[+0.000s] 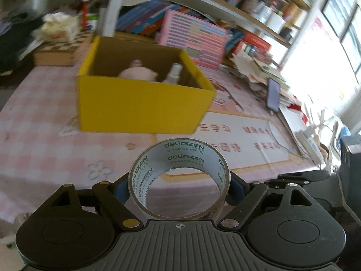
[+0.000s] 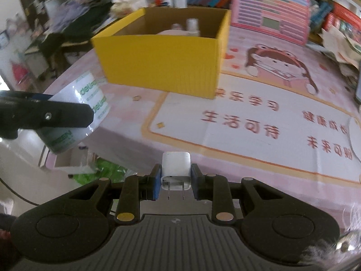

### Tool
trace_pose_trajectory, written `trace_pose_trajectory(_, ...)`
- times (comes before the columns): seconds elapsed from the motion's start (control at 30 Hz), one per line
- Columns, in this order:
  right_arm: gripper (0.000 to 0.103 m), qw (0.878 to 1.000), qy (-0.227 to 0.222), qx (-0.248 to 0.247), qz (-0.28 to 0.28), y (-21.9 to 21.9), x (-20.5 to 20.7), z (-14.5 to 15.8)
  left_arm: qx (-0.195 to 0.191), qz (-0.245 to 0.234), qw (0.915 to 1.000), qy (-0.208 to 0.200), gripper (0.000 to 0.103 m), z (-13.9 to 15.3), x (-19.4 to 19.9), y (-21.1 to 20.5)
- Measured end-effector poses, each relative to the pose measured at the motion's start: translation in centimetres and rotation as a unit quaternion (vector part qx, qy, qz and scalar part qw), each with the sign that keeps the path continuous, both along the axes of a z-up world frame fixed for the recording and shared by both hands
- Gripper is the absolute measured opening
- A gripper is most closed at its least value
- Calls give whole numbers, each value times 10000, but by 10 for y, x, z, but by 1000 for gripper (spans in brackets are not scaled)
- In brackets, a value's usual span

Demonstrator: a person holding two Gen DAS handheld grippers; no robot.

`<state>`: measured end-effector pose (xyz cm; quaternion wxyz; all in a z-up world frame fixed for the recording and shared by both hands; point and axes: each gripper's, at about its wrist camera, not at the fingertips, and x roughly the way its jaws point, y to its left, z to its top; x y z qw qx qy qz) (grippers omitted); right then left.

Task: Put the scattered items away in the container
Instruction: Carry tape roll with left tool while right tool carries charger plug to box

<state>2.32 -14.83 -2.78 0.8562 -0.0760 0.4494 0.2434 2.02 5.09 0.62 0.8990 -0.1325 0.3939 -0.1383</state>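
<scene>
**Both hands loaded, box dead ahead**

From the left wrist view, our left gripper (image 1: 179,186) is spread wide and pinching a tape roll (image 1: 179,180) by its outer sides, with the hole facing the camera so we see the tablecloth (image 1: 45,122) through it. Straight past the roll sits the yellow box (image 1: 140,106), open on top, resting on the pink checked cloth. Inside it we can make out a pink rounded thing (image 1: 137,72) and a clear bottle (image 1: 173,73), both a bit blurry. Nothing lies on the cloth between the roll and the box. Behind the box there's a pink board (image 1: 194,38) leaning up, then a row of books (image 1: 144,20) under a shelf. Off to the right, a phone (image 1: 274,94) is propped against a messy paper pile (image 1: 259,67).

From the right wrist view, our right gripper (image 2: 176,180) is squeezed tight on a white charger plug (image 2: 176,169), prongs pointing back toward the camera. The yellow box (image 2: 162,63) is ahead and slightly left, the bottle cap (image 2: 193,24) poking above its rim. At the left edge the left gripper's finger (image 2: 56,115) shows, with the tape roll (image 2: 76,113) in it, hanging out past the table edge. The cartoon print on the tablecloth (image 2: 248,153) fills the right side, and the stretch up to the box is bare.
</scene>
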Motion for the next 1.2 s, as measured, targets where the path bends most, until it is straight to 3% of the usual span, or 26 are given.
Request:
trace_pose_trajectory(0.3,25,9985,-56,-111,540,40,-3,2,19,456,9989,-50,86,-1,-19,32)
trace_pose_trajectory(0.5,25,9969,-259,-224,706,55,0,10,-57,633,9976,-293,86,5,-21,44)
trace_pose_trajectory(0.93,25,9937,-471,-324,965,74,19,18,-80,748,9959,-507,86,10,-7,51)
trace_pose_trajectory(1.2,25,9927,-583,-334,997,70,40,20,131,576,9950,-808,86,23,21,41)
